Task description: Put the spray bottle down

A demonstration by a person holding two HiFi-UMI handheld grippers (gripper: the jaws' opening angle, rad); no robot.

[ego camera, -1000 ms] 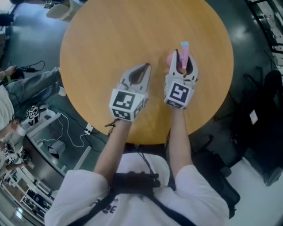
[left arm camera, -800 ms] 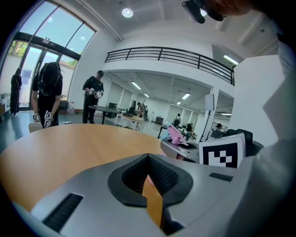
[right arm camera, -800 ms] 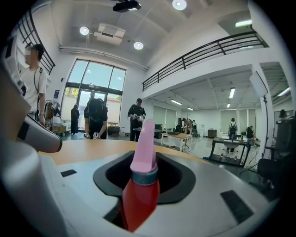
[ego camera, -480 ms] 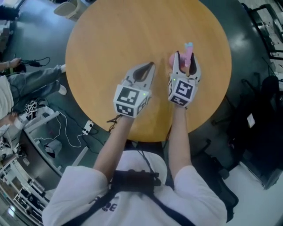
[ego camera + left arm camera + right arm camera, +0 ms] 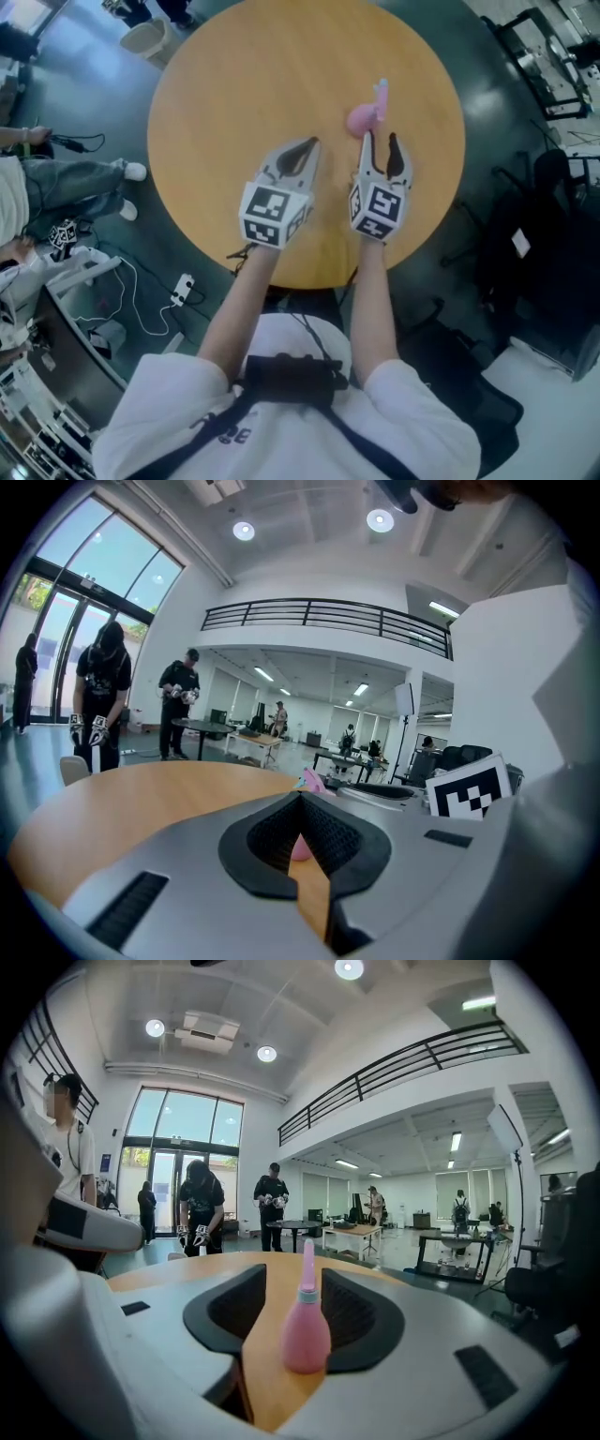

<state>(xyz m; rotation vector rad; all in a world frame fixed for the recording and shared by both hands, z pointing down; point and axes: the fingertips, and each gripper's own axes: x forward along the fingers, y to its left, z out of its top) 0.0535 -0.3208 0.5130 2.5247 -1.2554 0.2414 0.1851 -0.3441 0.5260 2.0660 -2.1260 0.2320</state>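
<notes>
A pink spray bottle [image 5: 362, 118] with a pale nozzle stands upright on the round wooden table [image 5: 234, 94], free of any grip. My right gripper [image 5: 380, 141] sits just behind it. Its jaws are apart and closing, with nothing between the pads. In the right gripper view the bottle [image 5: 306, 1335] stands a little ahead of the right gripper [image 5: 291, 1283], in line with the gap. My left gripper [image 5: 307, 145] hovers over the table to the left, tips together and empty. The left gripper view shows the left gripper [image 5: 300, 799] shut, with the bottle [image 5: 300, 847] glimpsed past it.
Cables and a power strip [image 5: 183, 281] lie on the floor at the left, beside a seated person's legs [image 5: 66, 183]. Dark chairs and gear [image 5: 553, 234] crowd the right side. Several people [image 5: 199, 1208] and other tables stand far across the hall.
The right gripper's jaws have let go of the bottle and drawn back toward me, leaving it standing on the table. The left gripper has shifted only slightly.
</notes>
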